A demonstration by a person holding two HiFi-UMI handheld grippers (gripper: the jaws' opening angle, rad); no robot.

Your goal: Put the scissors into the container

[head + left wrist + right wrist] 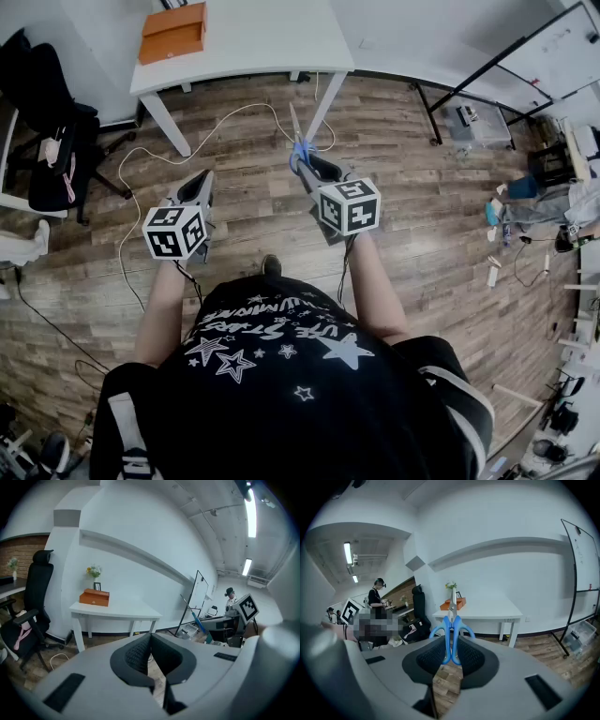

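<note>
Blue-handled scissors (298, 148) point away from me toward the white table (253, 52), blades together. My right gripper (303, 167) is shut on their handles, seen close in the right gripper view as scissors (451, 629) between the dark pads (433, 656). On the table's far left stands an orange box (173, 33), the container, also seen as the box (453, 604) straight beyond the blades and as the box (94, 597) in the left gripper view. My left gripper (203, 183) hangs over the wooden floor, its tips together and holding nothing (151, 639).
A black office chair (47, 131) stands left of the table. A white cable (187, 141) loops over the floor in front of it. A whiteboard on a black stand (511, 61) and loose clutter (525, 202) fill the right. Another person (376, 592) stands far off.
</note>
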